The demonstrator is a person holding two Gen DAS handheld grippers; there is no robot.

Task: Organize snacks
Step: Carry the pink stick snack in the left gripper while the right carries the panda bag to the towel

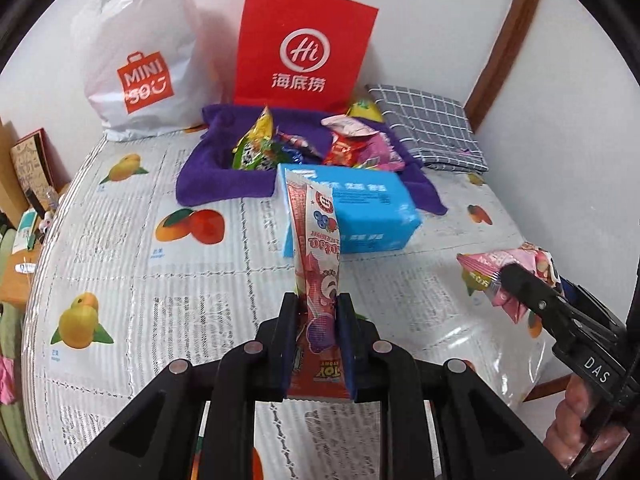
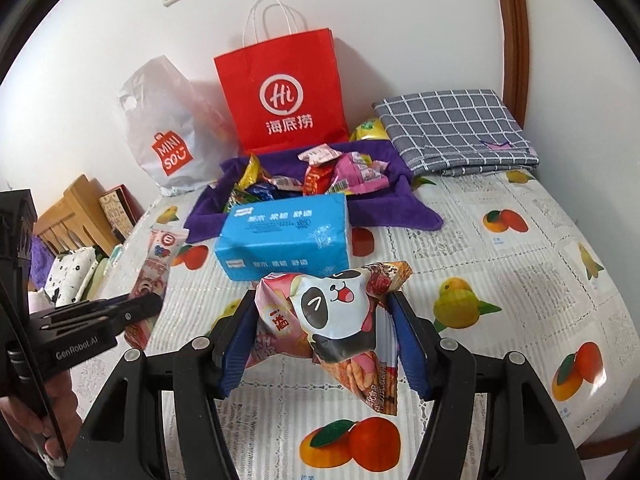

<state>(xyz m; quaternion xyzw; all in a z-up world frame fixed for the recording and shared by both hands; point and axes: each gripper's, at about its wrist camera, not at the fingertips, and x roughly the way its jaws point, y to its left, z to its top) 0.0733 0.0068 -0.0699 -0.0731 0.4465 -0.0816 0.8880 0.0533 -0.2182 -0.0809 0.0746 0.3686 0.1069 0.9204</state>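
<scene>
left claw [image 1: 318,308] is pinching a slim red snack packet [image 1: 316,240] upright; right claw [image 2: 320,320] is clamping a panda snack bag [image 2: 336,320] — both raised over the surface [image 2: 520,280] (likely heading for the purple-cloth pile [image 2: 320,176]).

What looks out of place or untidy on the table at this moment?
The blue box lies tilted, its far end propped on the edge of the purple cloth and not flat on the table. The cloth is rumpled, with snack packets heaped loosely on it. Nothing seems spilled or torn.
</scene>
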